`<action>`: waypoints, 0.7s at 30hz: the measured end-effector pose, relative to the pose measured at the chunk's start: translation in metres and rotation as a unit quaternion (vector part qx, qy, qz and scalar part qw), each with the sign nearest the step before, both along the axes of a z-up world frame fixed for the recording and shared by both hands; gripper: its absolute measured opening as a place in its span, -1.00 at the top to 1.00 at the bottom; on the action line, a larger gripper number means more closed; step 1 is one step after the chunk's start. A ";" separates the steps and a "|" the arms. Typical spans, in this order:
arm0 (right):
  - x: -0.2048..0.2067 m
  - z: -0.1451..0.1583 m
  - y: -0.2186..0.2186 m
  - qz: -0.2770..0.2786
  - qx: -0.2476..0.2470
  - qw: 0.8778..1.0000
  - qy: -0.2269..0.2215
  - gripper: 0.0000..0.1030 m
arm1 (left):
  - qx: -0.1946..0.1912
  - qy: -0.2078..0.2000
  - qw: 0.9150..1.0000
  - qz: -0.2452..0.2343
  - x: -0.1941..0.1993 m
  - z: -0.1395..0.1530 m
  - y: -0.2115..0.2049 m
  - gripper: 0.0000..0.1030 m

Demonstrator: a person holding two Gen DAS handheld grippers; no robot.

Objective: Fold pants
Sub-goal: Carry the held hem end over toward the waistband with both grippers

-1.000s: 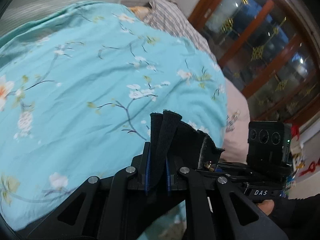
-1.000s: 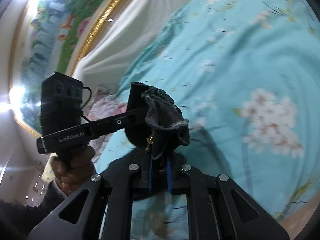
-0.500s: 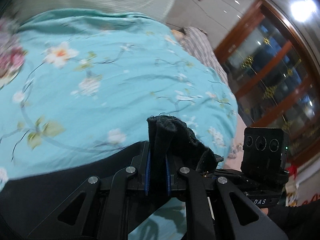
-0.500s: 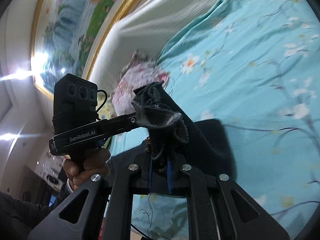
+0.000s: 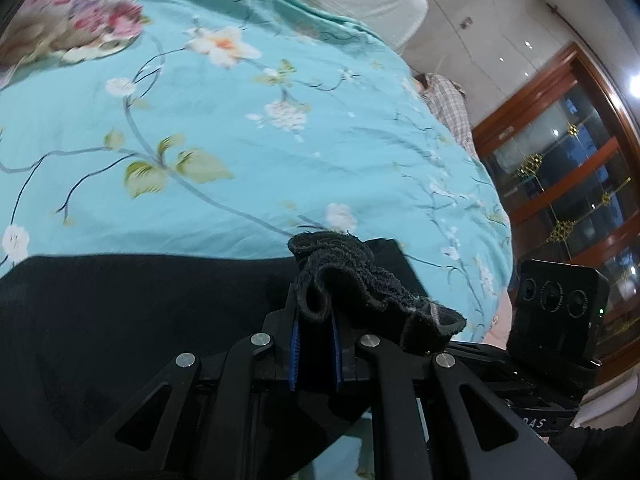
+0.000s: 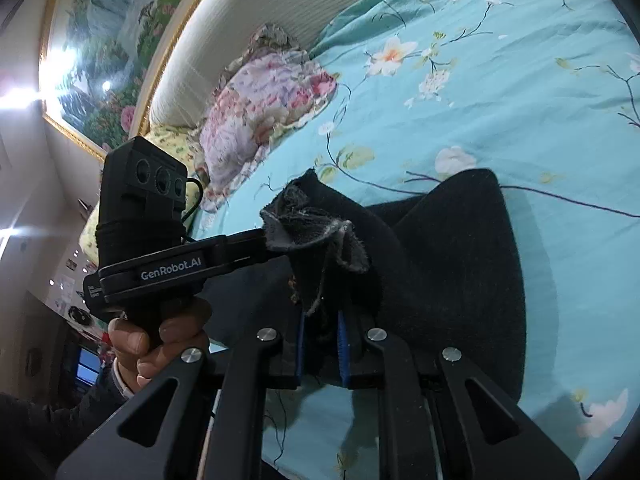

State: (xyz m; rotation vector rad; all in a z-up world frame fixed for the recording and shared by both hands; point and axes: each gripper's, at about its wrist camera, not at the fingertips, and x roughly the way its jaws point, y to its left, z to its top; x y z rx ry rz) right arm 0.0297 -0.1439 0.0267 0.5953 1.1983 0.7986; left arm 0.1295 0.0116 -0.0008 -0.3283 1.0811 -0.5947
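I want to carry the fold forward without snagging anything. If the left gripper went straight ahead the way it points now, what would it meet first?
Probably the turquoise floral bedspread. The left gripper is shut on a bunched edge of the black pants, and beyond that only bedspread lies ahead; the floral pillow sits off to the side. Depth is unclear.

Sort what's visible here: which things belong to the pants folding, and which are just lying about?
In the job:
black pants
left tool, shut on the pants
right tool, shut on the pants

Lying about:
floral pillow
plaid cloth
teal bedspread
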 end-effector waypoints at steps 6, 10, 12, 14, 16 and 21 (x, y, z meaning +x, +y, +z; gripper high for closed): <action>-0.003 -0.005 0.011 0.016 -0.025 1.000 0.001 0.63 | -0.003 0.014 1.000 0.024 -0.005 -0.010 0.015 0.80; -0.006 -0.006 0.024 0.033 -0.052 0.998 -0.007 0.57 | -0.002 0.016 0.999 0.044 -0.012 -0.011 0.026 0.80; -0.008 -0.005 0.028 0.041 -0.062 0.997 -0.013 0.39 | 0.000 0.020 0.998 0.061 -0.015 -0.011 0.034 0.80; -0.011 -0.004 0.033 0.051 -0.064 0.997 -0.017 0.21 | 0.001 0.015 0.997 0.077 -0.020 -0.009 0.040 0.80; -0.015 0.000 0.039 0.063 -0.075 0.995 -0.028 0.08 | 0.003 0.012 0.996 0.092 -0.025 -0.005 0.047 0.78; -0.020 0.005 0.051 0.080 -0.080 0.993 -0.040 -0.05 | 0.010 0.008 0.991 0.133 -0.044 0.002 0.071 0.67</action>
